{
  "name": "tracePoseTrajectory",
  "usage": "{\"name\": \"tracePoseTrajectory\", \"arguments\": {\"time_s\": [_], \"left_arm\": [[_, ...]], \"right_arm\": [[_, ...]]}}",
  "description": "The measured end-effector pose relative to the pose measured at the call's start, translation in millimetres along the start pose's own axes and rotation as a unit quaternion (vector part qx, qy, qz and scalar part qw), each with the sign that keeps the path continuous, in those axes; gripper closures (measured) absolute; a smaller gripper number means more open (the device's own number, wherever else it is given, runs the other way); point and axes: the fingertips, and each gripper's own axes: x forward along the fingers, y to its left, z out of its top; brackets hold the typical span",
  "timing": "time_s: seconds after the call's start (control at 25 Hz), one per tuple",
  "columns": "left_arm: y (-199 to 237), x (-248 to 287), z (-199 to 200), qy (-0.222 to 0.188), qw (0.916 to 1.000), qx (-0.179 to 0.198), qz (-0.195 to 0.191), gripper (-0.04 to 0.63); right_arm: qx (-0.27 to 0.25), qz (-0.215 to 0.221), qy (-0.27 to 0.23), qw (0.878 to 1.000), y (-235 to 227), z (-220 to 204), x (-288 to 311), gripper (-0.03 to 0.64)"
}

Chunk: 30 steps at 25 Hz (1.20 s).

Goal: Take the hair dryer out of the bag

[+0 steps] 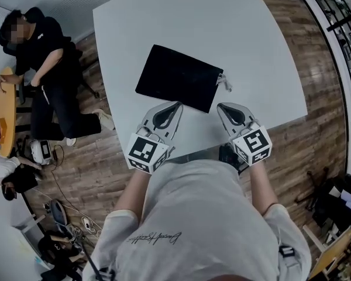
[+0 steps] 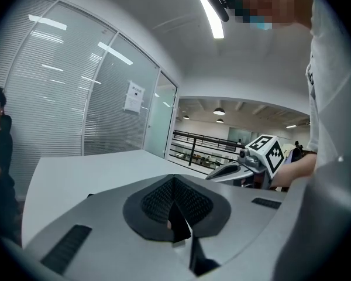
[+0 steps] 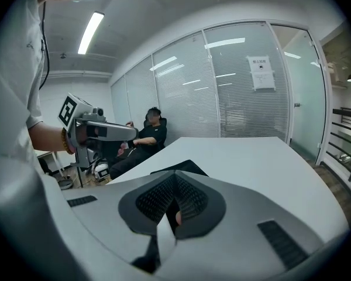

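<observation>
A flat black bag point(image 1: 179, 77) lies closed on the white table point(image 1: 234, 34), with a small pale drawstring tab point(image 1: 224, 83) at its right end. The hair dryer is hidden from view. My left gripper point(image 1: 176, 105) hovers over the table's near edge just short of the bag's near left side, its jaws shut and empty. My right gripper point(image 1: 221, 106) is beside it, just off the bag's near right corner, jaws also shut with nothing between them. In the right gripper view a corner of the bag point(image 3: 181, 167) peeks over the shut jaws.
A person in black point(image 1: 44, 57) sits on the floor to the left beside a round wooden table point(image 1: 3, 110). Cables and gear point(image 1: 58, 215) litter the wood floor at the lower left. A railing point(image 1: 339, 40) runs along the right.
</observation>
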Motion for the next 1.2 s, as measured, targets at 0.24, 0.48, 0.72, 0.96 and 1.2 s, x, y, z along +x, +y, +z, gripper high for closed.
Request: {"name": "tracePoseTrajectory", "arguments": {"time_s": [0.24, 0.48, 0.72, 0.96, 1.2], "left_arm": [[10, 7, -13, 0.017, 0.9997, -0.011, -0.013, 0.584], [12, 17, -30, 0.039, 0.9988, -0.013, -0.027, 0.583], [20, 29, -56, 0.057, 0.9975, -0.034, -0.024, 0.583], [23, 35, -75, 0.074, 0.9958, -0.048, -0.025, 0.583], [29, 39, -83, 0.085, 0.9947, -0.049, -0.028, 0.583]], "right_arm": [[-0.022, -0.027, 0.036, 0.999, -22, -19, 4, 0.592], [-0.083, -0.030, 0.097, 0.991, -36, -47, 18, 0.592], [-0.123, -0.032, 0.116, 0.985, -59, -59, 26, 0.592], [-0.186, -0.012, 0.163, 0.969, -67, -83, 51, 0.591], [-0.256, 0.018, 0.184, 0.949, -69, -94, 78, 0.526]]}}
